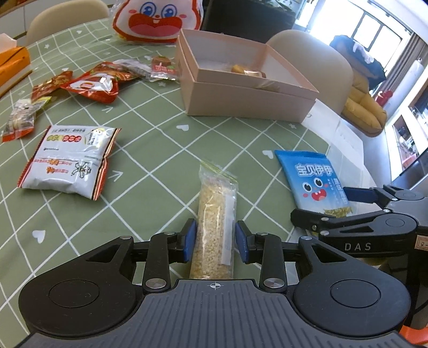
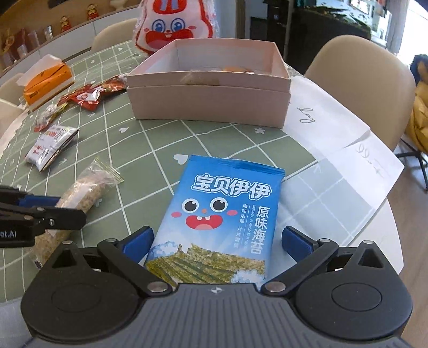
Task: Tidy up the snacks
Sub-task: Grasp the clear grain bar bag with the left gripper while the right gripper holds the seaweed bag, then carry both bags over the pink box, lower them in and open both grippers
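A clear bag of yellow grain snack (image 1: 215,224) lies on the green checked tablecloth between the blue pads of my left gripper (image 1: 215,241); the pads sit just beside its sides, jaws partly open. A blue seaweed packet (image 2: 223,222) lies between the wide-open fingers of my right gripper (image 2: 218,243), not pinched. It also shows in the left wrist view (image 1: 313,179), with the right gripper (image 1: 321,206) over its near end. The grain bag appears in the right wrist view (image 2: 80,192). An open pink box (image 1: 240,80) (image 2: 208,88) stands farther back, holding a few small snacks.
A white and red snack pack (image 1: 69,160), red packets (image 1: 91,83) and small wrapped snacks (image 1: 21,117) lie on the left. A large cartoon bag (image 1: 157,18) is behind the box. An orange tissue box (image 2: 45,80) is far left. White paper (image 2: 334,150) covers the table's right edge. Beige chairs surround the table.
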`<action>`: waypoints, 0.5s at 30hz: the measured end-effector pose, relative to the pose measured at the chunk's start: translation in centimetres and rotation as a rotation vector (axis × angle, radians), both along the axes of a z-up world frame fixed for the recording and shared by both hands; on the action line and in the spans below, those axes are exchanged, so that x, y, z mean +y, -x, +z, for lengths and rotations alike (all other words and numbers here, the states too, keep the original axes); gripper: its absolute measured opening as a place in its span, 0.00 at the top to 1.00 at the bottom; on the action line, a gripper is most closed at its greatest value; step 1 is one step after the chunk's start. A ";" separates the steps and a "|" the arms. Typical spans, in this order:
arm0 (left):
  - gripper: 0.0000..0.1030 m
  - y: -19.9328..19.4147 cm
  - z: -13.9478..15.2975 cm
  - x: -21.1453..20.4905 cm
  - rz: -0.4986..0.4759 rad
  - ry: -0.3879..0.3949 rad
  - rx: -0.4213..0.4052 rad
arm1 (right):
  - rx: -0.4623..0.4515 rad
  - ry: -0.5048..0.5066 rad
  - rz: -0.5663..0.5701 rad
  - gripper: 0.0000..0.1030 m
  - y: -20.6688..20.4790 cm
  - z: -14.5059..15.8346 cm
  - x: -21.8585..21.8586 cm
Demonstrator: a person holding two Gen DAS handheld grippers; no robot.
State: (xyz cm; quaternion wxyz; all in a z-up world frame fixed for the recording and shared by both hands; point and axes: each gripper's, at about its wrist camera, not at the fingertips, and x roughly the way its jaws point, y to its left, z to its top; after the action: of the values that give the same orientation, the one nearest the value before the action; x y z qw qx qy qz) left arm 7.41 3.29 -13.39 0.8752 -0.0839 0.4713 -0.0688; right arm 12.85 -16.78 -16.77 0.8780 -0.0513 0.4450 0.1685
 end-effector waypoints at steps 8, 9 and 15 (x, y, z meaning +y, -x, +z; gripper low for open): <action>0.67 0.1 0.0 -0.5 0.022 -0.008 0.014 | -0.017 0.006 0.035 0.17 0.6 0.7 -0.3; 0.67 0.2 0.0 -0.5 0.023 -0.005 0.018 | -0.015 -0.004 0.034 0.17 0.6 0.9 -0.5; 0.68 -0.1 1.6 -1.5 0.005 0.076 0.010 | -0.062 -0.045 0.059 0.19 0.8 4.3 -2.3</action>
State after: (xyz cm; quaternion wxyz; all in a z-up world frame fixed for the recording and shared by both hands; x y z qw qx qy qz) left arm 7.47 1.74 -11.82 0.8693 -0.1187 0.4723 -0.0839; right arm 12.05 -19.06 -12.44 0.8869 -0.0499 0.4122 0.2027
